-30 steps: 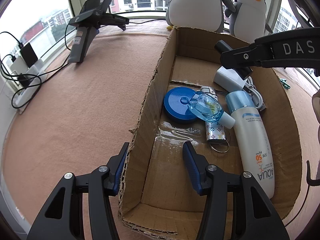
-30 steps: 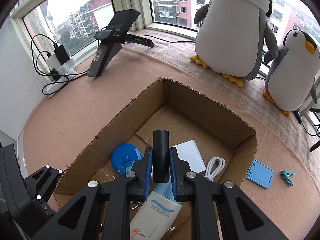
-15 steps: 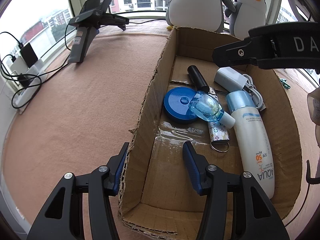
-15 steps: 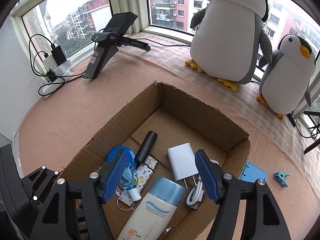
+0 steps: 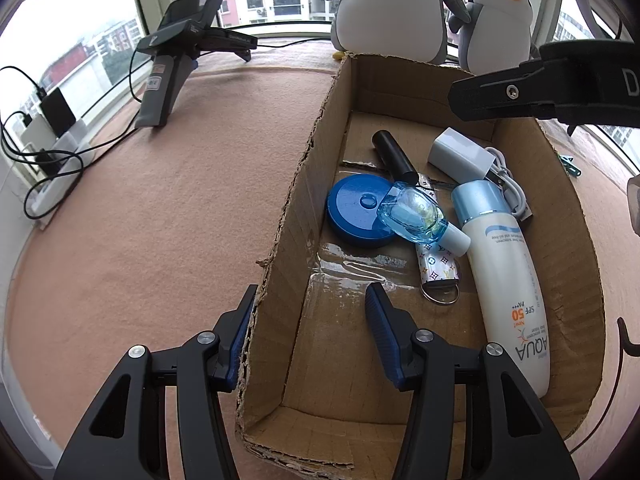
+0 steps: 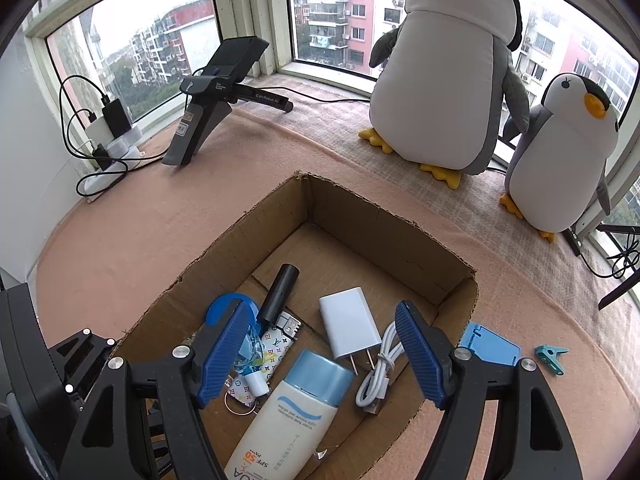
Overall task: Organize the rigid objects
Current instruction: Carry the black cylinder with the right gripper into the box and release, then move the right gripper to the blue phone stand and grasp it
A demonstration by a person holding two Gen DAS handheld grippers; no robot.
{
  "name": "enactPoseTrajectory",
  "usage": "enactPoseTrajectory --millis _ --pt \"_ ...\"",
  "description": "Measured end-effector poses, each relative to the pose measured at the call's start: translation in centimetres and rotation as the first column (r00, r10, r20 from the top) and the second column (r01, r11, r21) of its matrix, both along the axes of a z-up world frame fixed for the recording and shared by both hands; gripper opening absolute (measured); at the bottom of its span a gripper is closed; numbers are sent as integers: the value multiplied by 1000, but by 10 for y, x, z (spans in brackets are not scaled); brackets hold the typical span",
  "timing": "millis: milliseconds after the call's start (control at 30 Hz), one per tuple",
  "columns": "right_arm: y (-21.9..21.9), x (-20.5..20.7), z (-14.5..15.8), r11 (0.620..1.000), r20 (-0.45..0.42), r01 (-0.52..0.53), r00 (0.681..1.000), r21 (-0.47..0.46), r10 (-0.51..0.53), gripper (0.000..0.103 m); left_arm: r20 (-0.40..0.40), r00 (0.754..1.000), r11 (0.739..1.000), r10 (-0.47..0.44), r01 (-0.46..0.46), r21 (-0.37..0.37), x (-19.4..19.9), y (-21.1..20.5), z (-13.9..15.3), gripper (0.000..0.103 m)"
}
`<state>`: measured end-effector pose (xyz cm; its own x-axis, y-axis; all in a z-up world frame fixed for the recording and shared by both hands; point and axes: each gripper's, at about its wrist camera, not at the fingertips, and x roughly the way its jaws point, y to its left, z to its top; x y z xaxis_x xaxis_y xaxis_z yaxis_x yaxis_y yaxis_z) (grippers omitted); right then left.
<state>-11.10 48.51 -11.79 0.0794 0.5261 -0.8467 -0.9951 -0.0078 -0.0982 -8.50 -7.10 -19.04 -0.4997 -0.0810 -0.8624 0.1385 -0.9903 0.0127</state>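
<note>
Right wrist view shows my right tool (image 6: 318,354) spread wide and empty above the brown cardboard box (image 6: 384,216), where the black cylindrical tube (image 6: 279,293) lies at about 11 o'clock of the white charger block (image 6: 349,327). My left tool (image 5: 310,334) is also wide, straddling the box's left wall without clamping it. I judge the tube placed; next I'd reach for the blue plastic stand (image 6: 489,347) on the table at 3 o'clock, outside the box.
</note>
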Motion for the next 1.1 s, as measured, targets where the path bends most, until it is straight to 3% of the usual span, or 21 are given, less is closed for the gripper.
enactPoseTrajectory --millis 267,500,900,1100 --pt "-18 28 12 999 -31 29 999 27 -28 72 0 1000 1000 -2 2 -7 0 0 1 52" --pt "-40 81 24 994 -94 106 990 38 -102 72 1 1000 1000 0 0 -19 -1 -1 1 55" --pt "-48 171 19 974 -226 227 948 -8 -223 72 1 1000 1000 -3 3 -27 -1 0 1 55" --pt "-31 188 -5 972 -276 224 932 -73 -235 52 1 1000 999 -3 3 -31 -1 2 1 55"
